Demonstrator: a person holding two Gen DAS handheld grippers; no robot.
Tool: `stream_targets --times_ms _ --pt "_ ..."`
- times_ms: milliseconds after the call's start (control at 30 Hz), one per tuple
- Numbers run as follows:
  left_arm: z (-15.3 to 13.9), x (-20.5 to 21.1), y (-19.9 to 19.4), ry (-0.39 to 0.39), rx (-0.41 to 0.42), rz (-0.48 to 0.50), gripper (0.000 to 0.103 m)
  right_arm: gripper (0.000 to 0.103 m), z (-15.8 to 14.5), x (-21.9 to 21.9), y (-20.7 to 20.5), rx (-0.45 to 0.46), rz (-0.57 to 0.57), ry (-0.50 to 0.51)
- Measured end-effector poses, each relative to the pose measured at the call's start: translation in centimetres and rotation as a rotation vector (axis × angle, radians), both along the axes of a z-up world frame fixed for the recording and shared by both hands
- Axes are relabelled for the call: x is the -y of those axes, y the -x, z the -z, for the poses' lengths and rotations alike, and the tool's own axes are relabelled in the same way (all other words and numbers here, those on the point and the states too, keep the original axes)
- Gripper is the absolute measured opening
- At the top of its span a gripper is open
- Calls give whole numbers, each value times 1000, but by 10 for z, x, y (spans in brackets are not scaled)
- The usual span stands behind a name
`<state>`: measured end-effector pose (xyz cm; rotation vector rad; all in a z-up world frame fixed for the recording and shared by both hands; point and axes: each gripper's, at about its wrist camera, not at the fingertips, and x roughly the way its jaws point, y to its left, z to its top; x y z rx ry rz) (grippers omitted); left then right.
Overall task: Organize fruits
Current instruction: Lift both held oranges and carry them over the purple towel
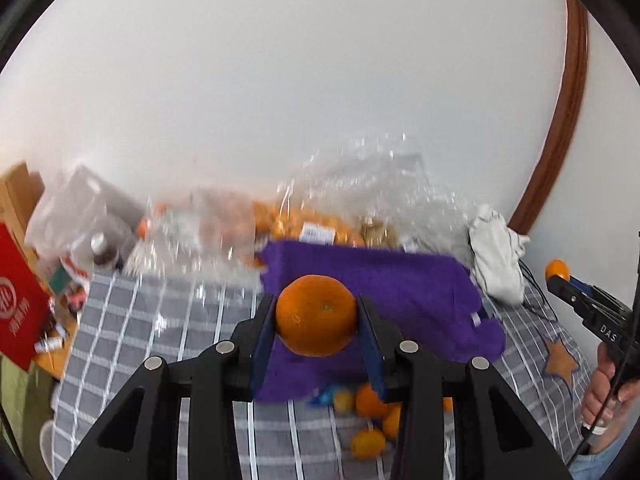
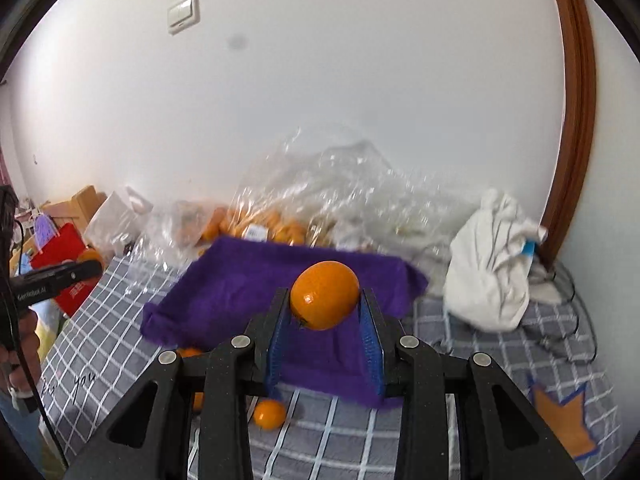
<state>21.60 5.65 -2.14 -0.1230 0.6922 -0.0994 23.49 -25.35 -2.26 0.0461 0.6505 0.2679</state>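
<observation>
1. Your left tongs are clamping an orange above the purple cloth.
2. Your right tongs are clamping another orange, likely bound for that cloth.
3. Loose oranges are waiting on the bed.

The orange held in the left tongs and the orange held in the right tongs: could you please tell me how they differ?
The orange in the left tongs looks rounder and duller, its dimpled end facing the camera. The orange in the right tongs looks more oval, tilted, glossier with a bright highlight, its dark stem end low. The left fruit fills the gap between its pads; the right one sits towards the pad tips. Both are orange citrus, gripped above the purple fuzzy cloth.
</observation>
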Motion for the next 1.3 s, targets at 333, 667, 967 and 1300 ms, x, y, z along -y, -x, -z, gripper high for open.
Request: stream_targets --times_ms 333,667,967,1300 --pt "26 30 -79 28 -63 14 38 34 28 -10 -75 -72 -6 -49" --pt "115 29 -129 22 -239 -5 38 34 117 -7 -124 -278 11 -21" --pt "140 35 -136 -34 -315 12 38 34 142 -7 -130 -340 12 15" --pt "148 37 -140 -57 -348 -5 38 34 154 -8 -137 -374 14 40"
